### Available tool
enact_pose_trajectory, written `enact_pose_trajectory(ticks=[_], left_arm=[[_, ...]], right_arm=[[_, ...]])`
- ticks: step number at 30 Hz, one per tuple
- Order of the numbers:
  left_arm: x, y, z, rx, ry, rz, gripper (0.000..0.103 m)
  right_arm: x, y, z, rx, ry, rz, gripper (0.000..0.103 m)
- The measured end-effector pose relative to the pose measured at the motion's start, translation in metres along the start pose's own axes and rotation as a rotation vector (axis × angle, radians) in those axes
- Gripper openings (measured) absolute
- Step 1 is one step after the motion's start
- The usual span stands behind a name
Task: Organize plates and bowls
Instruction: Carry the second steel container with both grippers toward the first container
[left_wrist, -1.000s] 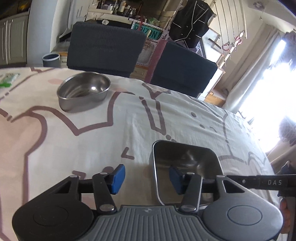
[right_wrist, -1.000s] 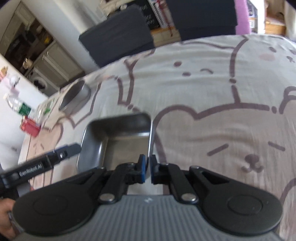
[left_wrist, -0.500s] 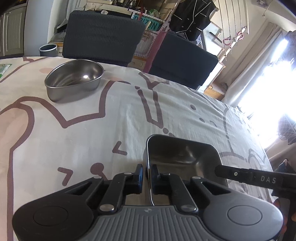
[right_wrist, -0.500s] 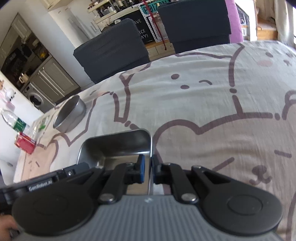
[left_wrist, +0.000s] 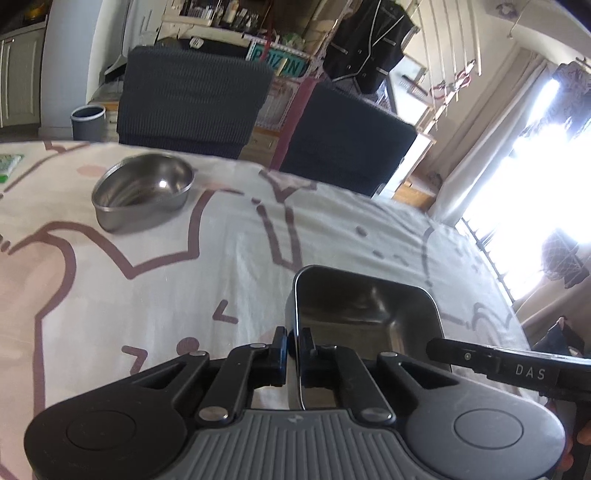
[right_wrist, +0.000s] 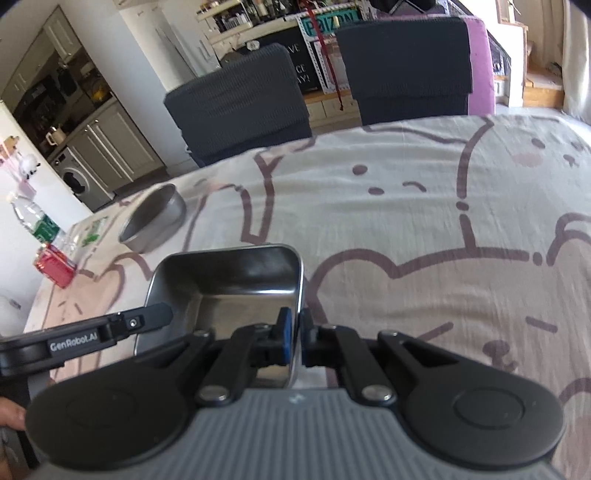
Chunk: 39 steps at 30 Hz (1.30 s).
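I can't see the near end of the square steel tray (left_wrist: 369, 306); my left gripper (left_wrist: 293, 354) covers it. From the right wrist, the other gripper's body (right_wrist: 295, 424) hides the tray's near corner. The window (left_wrist: 524, 206) is blown out white, and the shelf clutter (right_wrist: 236, 18) is too small to read.

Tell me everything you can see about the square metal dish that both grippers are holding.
The square dish is shiny steel with rounded corners, a thin rolled rim and deep walls, empty inside. It sits upright, roughly level, over the printed tablecloth. The left gripper pinches its left wall, the right gripper its right wall.
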<state>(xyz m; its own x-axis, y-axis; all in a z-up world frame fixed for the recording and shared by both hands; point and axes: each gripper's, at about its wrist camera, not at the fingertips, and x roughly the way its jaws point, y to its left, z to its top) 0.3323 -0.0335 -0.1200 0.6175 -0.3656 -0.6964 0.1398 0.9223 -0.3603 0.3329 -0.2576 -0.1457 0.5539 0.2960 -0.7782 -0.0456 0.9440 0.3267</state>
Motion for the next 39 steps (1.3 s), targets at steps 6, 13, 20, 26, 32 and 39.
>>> enact_pose_trajectory(ticks=[6, 13, 20, 26, 32, 39], left_arm=[[-0.042, -0.02, -0.004, 0.019, -0.048, -0.029, 0.007], [-0.093, -0.044, -0.016, 0.053, -0.093, -0.066, 0.008], [-0.134, -0.061, -0.037, 0.085, -0.12, -0.124, 0.009], [-0.141, -0.073, -0.059, 0.117, -0.076, -0.175, 0.01], [-0.135, -0.086, -0.075, 0.164, -0.025, -0.201, 0.01], [-0.107, -0.105, -0.091, 0.263, 0.044, -0.17, 0.01]], right_arm=[[-0.048, 0.013, -0.007, -0.036, -0.058, 0.003, 0.006], [-0.106, 0.026, -0.025, -0.046, -0.137, -0.022, 0.006], [-0.159, 0.031, -0.051, -0.026, -0.204, -0.038, 0.006], [-0.186, 0.026, -0.08, -0.014, -0.22, -0.072, 0.006], [-0.202, 0.024, -0.099, -0.009, -0.202, -0.124, 0.006], [-0.203, 0.018, -0.109, -0.022, -0.156, -0.192, 0.006]])
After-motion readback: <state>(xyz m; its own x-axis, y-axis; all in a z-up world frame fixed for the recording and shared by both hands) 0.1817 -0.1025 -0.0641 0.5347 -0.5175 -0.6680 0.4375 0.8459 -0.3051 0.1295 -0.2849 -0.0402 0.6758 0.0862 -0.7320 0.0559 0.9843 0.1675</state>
